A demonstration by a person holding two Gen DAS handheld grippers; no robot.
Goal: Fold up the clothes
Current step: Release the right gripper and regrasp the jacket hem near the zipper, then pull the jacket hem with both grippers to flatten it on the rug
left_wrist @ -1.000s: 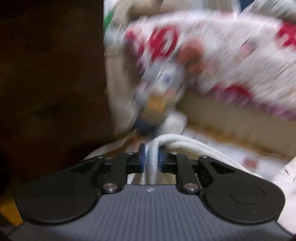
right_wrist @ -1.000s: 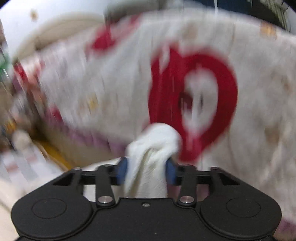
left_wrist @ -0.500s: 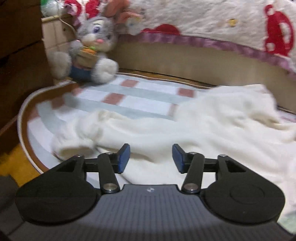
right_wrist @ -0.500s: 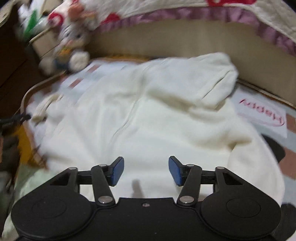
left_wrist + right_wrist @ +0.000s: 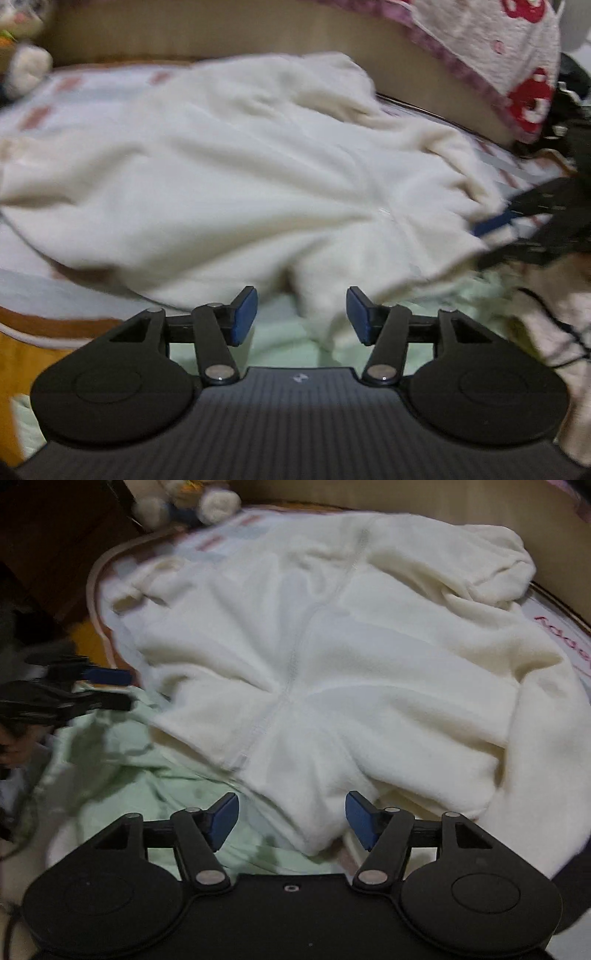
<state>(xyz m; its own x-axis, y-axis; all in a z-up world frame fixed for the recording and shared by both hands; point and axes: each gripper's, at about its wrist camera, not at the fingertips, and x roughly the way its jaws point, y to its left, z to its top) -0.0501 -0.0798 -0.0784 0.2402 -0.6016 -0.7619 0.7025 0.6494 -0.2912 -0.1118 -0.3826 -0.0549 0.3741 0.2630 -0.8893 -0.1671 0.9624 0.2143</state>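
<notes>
The cream fleece garment [image 5: 332,657] is spread on the striped mat [image 5: 92,88], its near edge over a pale green cloth [image 5: 122,775]. The left gripper [image 5: 301,317] and right gripper [image 5: 291,821] are opening, pads not touching the fabric between them.

1. Left gripper [image 5: 301,314]: black linkage arms, blue pads [image 5: 244,309], silver pivot screws, ribbed grey housing.
2. Right gripper [image 5: 291,821]: matching black body, blue pads [image 5: 360,819], round black side caps.

Soft, fleecy matt cream garment [image 5: 332,657]
</notes>
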